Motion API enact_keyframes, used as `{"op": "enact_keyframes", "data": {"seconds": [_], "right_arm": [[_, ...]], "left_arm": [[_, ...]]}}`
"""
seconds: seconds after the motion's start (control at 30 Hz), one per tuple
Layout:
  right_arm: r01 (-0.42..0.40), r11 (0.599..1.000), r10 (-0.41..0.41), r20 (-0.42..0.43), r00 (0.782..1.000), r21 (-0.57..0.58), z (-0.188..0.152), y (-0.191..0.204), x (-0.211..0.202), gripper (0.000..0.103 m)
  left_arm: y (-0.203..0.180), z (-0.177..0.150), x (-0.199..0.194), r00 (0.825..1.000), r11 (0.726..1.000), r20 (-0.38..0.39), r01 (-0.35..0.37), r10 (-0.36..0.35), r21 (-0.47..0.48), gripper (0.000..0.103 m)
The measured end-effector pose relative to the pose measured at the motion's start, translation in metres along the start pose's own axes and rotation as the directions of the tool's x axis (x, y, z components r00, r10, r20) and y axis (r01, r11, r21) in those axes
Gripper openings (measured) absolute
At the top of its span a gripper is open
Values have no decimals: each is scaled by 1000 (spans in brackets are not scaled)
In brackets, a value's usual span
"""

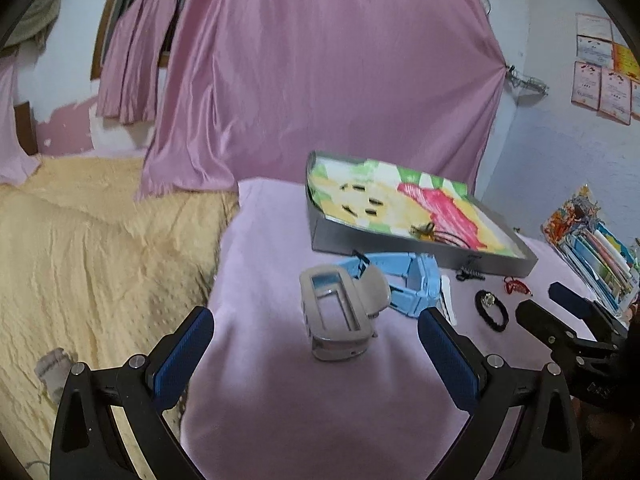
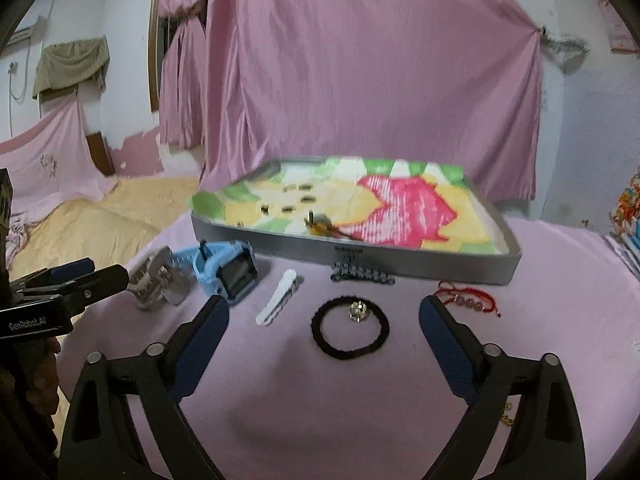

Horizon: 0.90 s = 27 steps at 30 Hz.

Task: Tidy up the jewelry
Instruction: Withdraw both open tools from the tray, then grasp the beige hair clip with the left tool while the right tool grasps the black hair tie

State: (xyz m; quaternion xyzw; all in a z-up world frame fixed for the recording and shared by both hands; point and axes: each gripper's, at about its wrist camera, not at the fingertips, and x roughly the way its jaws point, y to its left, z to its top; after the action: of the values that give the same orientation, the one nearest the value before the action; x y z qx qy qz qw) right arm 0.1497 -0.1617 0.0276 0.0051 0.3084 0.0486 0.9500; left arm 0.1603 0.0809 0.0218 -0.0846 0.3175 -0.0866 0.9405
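On the pink-covered table a grey claw hair clip (image 1: 340,314) lies ahead of my left gripper (image 1: 315,316), which is open, its blue pads clear of the clip. Behind the clip lies a light blue watch (image 1: 404,280). My right gripper (image 2: 324,306) is open over a black hair tie (image 2: 350,330) with a silver charm, not touching it. Around the tie lie a white hair clip (image 2: 278,296), a dark chain (image 2: 362,273) and a red cord bracelet (image 2: 468,298). The grey tray (image 2: 360,253) with a flowered lining holds several small dark pins and a gold piece.
A bed with a yellow blanket (image 1: 88,248) lies left of the table. Pink curtains (image 1: 320,60) hang behind the tray. A stack of books (image 1: 596,248) stands at the table's right edge. A small gold item (image 2: 508,420) shows by my right finger.
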Motion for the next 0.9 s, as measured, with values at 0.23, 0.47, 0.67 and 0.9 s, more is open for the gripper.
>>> {"op": "enact_keyframes", "data": {"seconds": [0.23, 0.47, 0.67, 0.9], "right_arm": [[-63, 998, 59, -144, 988, -26, 2, 2, 28, 42], [-72, 996, 60, -198, 978, -53, 5, 6, 39, 32], [-73, 995, 56, -232, 971, -63, 5, 10, 48, 27], [-55, 997, 40, -234, 972, -59, 4, 7, 51, 6]], "left_arm": [[-3, 4, 16, 997, 1000, -78, 11, -11, -8, 90], [-10, 4, 29, 990, 1000, -139, 15, -12, 22, 73], [-11, 6, 34, 986, 999, -164, 22, -17, 24, 57], [-15, 3, 34, 985, 999, -169, 32, -25, 38, 45]]}}
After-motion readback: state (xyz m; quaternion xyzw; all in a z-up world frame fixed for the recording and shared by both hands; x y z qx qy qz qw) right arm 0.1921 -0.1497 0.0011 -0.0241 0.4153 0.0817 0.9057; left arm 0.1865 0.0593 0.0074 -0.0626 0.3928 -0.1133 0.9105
